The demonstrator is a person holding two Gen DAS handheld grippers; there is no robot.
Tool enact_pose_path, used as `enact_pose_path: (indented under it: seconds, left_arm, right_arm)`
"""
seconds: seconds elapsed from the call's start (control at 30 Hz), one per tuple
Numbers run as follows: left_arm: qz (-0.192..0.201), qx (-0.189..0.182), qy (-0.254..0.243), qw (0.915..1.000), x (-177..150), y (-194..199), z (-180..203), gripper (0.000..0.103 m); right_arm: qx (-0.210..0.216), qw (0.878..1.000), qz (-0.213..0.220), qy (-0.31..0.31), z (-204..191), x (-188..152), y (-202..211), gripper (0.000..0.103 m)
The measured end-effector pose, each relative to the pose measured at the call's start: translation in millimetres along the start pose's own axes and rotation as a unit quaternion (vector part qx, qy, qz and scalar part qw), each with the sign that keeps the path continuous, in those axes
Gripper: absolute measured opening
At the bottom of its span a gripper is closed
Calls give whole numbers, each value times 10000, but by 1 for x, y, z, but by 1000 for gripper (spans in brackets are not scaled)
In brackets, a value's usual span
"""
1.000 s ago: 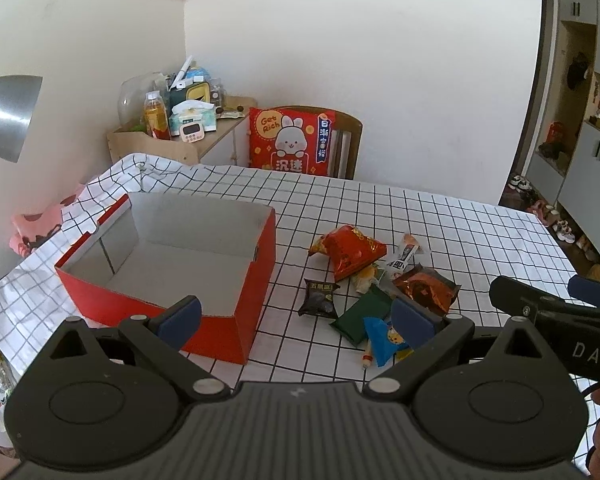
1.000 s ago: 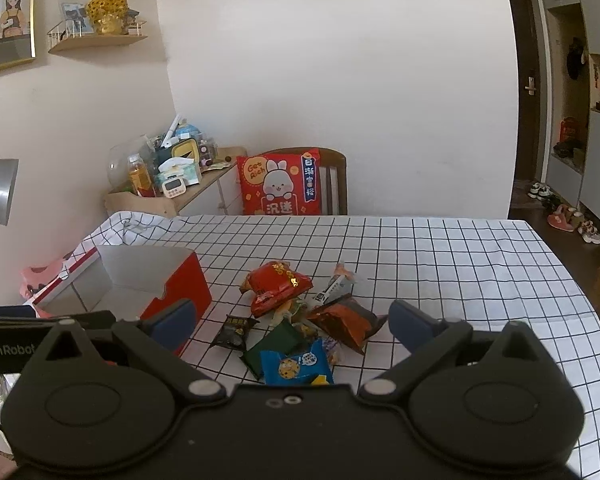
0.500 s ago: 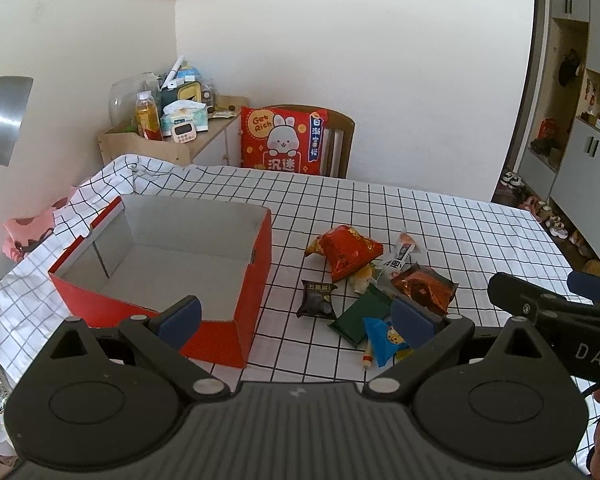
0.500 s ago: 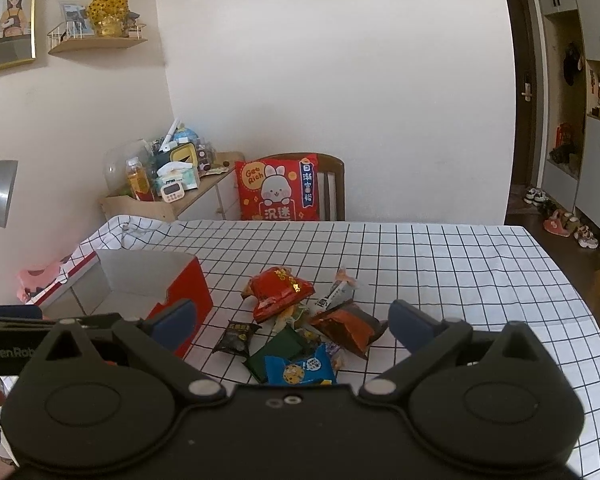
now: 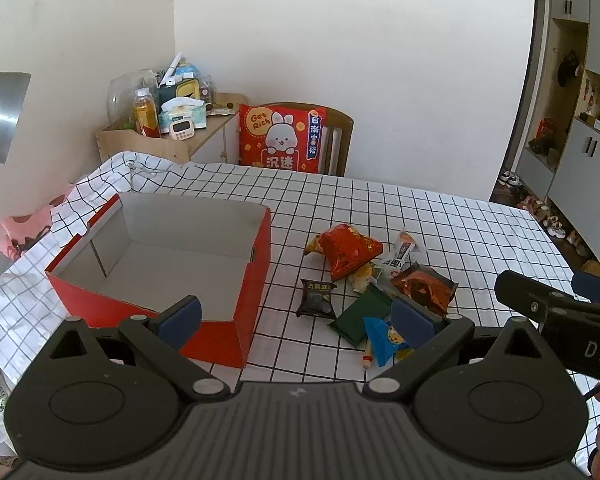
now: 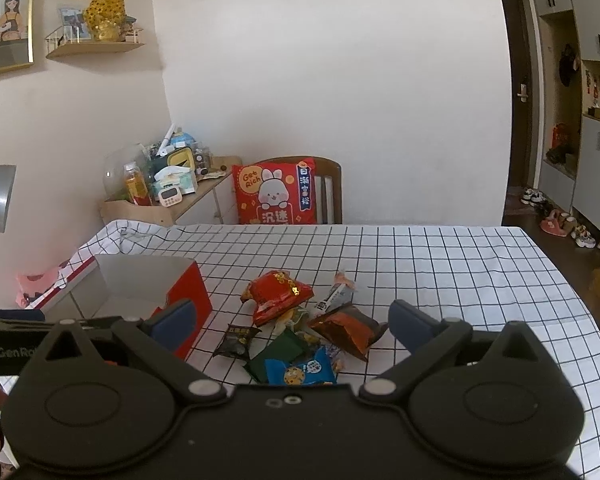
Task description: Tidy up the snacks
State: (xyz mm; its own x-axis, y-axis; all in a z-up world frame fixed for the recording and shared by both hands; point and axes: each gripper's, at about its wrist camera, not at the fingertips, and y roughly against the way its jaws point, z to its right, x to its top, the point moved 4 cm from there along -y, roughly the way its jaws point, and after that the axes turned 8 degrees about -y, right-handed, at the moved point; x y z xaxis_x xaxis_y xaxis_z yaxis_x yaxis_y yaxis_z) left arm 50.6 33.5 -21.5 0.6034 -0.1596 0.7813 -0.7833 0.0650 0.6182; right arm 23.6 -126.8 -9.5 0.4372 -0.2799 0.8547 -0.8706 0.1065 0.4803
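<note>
Left wrist view: left claw (image 5: 296, 316) spread, holding nothing, above the desk (image 5: 440, 216). Snack pile (image 5: 374, 280) lies just right of the open red box (image 5: 256, 276). Right claw (image 6: 290, 322) likewise spread and unloaded, above the pile.

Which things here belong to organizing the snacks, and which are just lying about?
Job: red box, red snack bag, black packet, green packet, blue cookie packet, orange-brown bag.
Lying about: rabbit cushion, timer, drink bottle, tissue box.
</note>
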Motion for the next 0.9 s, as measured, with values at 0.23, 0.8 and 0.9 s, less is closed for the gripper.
enact_pose_path:
  seconds: [0.23,0.8,0.9]
  left_arm:
    - [25,-95,-26,9999,0,-2,2,102]
    - [-207,-285,-85,9993,5,-23,3,102]
    - [-306,-294,-146,9990,5,-34,4,102]
  right_arm:
    - [-13,10000,-57,-39,-1,-2,-2,103]
    - [-87,9998,-168,-71,3,-5,-16,102]
    - [-12,9997,-227,-21,5,-5,-22,101]
